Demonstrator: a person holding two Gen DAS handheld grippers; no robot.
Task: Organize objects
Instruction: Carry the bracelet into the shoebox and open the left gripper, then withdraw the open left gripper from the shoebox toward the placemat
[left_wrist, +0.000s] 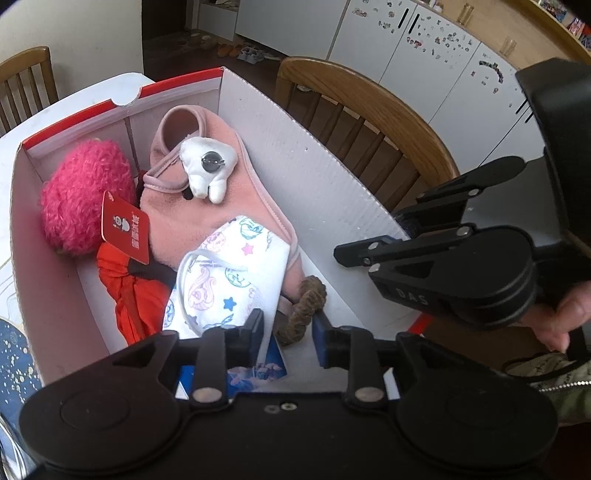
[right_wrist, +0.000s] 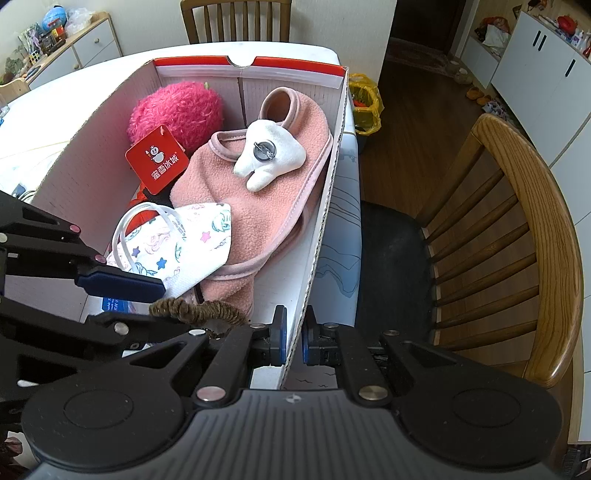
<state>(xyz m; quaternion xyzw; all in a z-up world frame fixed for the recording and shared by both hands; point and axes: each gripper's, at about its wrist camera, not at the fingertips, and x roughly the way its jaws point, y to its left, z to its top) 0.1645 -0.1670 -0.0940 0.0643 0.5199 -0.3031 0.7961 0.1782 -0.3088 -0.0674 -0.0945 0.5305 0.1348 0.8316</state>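
Left wrist view shows the left gripper (left_wrist: 287, 334) partly open inside the white box (left_wrist: 332, 192), holding nothing, with the brown braided ring (left_wrist: 303, 310) lying on the box floor just ahead of its gap and the printed face mask (left_wrist: 229, 273) beside its left finger. Right wrist view shows the right gripper (right_wrist: 293, 338) clamped shut on the box's near side wall (right_wrist: 325, 221). Deeper in the box lie a pink fleece garment (right_wrist: 258, 192), a white tooth-shaped toy (right_wrist: 273, 153) on top of it, and a fuzzy pink ball (right_wrist: 177, 110).
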